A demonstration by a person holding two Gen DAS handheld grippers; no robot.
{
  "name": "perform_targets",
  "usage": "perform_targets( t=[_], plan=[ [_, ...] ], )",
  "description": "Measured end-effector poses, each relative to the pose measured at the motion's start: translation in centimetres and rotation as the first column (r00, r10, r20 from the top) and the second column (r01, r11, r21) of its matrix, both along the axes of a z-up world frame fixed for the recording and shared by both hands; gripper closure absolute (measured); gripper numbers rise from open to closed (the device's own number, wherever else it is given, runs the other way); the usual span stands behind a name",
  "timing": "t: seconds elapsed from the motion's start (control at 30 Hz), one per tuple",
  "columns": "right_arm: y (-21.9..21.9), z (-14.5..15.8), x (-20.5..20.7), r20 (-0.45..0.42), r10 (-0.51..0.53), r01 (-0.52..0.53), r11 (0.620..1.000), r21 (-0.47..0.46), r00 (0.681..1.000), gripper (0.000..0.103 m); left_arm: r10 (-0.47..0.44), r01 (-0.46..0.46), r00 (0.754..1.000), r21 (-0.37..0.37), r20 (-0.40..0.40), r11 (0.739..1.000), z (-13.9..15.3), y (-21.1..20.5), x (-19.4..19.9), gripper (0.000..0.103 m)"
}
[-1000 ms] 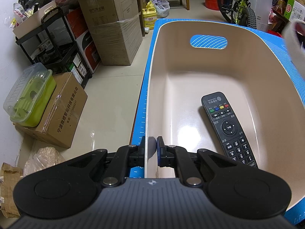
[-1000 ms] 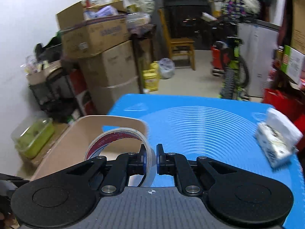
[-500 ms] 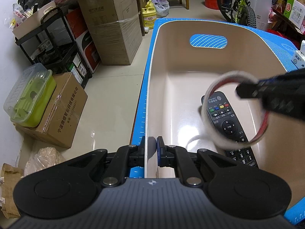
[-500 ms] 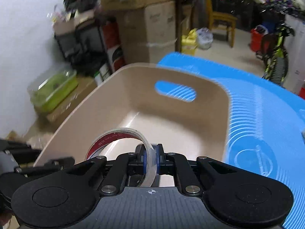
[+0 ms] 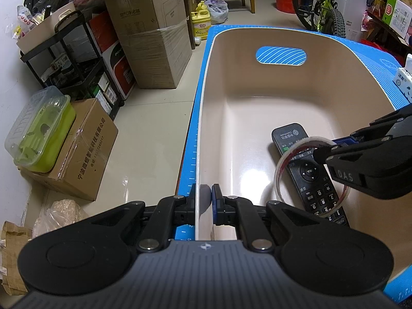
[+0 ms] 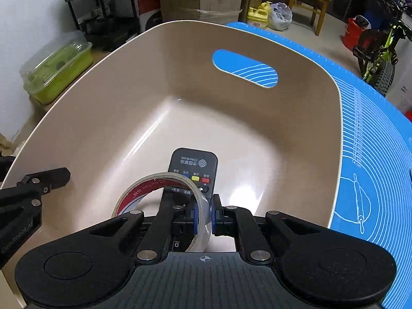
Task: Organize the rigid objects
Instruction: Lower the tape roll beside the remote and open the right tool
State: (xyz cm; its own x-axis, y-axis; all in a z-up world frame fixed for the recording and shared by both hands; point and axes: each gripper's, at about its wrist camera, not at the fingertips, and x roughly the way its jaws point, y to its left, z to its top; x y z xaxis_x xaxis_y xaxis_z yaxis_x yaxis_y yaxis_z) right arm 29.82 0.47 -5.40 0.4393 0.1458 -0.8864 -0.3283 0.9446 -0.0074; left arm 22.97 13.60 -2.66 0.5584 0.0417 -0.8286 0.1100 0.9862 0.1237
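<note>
Right wrist view shows your right gripper (image 6: 203, 215) with its jaws closed on the wall of a clear tape roll (image 6: 164, 200), which hangs inside the beige bin (image 6: 77, 118), just above the black remote control (image 6: 194, 166) that lies flat on the bin floor in the lower middle of the frame. You can judge the tape roll as light and stiff, a thin ring with a smooth, rather slippery film outside and a red printed core inside; taking it across the wall, one pad inside the ring and one outside, as you do now, looks the safest hold, because a squeeze across the whole ring could bend it. The remote is a hard, flat plastic bar with small raised buttons, so the roll may slide or tip if it lands on it. In the left wrist view your left gripper (image 5: 205, 202) has its jaws closed on the thin rim of the bin at the lower centre. The bin is glossy moulded plastic with rounded corners and an oval handle hole, and it stands on a blue ribbed mat (image 6: 373, 154) that covers the surface.
</note>
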Motion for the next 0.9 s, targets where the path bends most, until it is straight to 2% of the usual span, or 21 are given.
perform_targets(
  t=[0.1,0.13,0.2,0.3,0.5,0.77,0.9],
  plan=[
    [0.3,0.0,0.0,-0.004,0.010,-0.010,1.000,-0.010,1.000,0.078,0.000,0.000,1.000,0.001,0.000,1.000,0.0,0.0,0.0,0.092],
    [0.3,0.1,0.1,0.002,0.009,-0.009,1.000,-0.003,1.000,0.069,0.000,0.000,1.000,0.001,0.000,1.000,0.0,0.0,0.0,0.092],
    [0.1,0.5,0.0,0.017,0.007,-0.007,1.000,0.020,1.000,0.064,0.001,-0.001,1.000,0.000,0.000,1.000,0.0,0.0,0.0,0.092],
    [-0.6,1.0,-0.8,0.031,0.011,-0.013,0.998,0.054,0.999,0.061,0.000,0.000,1.000,0.000,0.000,1.000,0.0,0.0,0.0,0.092],
    [-2.0,3.6,-2.4,0.112,0.002,-0.017,0.992,0.126,0.994,0.047,0.000,0.000,1.000,0.000,0.000,1.000,0.0,0.0,0.0,0.092],
    [-7.1,8.0,-5.2,0.243,-0.093,0.043,0.978,0.204,0.965,0.035,0.003,-0.003,1.000,-0.001,0.000,1.000,0.1,-0.1,0.0,0.092],
    [-10.8,8.3,-6.5,0.261,-0.177,0.120,0.968,0.220,0.949,0.029,0.003,-0.003,1.000,-0.002,0.000,1.000,0.1,0.0,0.0,0.092]
  ],
)
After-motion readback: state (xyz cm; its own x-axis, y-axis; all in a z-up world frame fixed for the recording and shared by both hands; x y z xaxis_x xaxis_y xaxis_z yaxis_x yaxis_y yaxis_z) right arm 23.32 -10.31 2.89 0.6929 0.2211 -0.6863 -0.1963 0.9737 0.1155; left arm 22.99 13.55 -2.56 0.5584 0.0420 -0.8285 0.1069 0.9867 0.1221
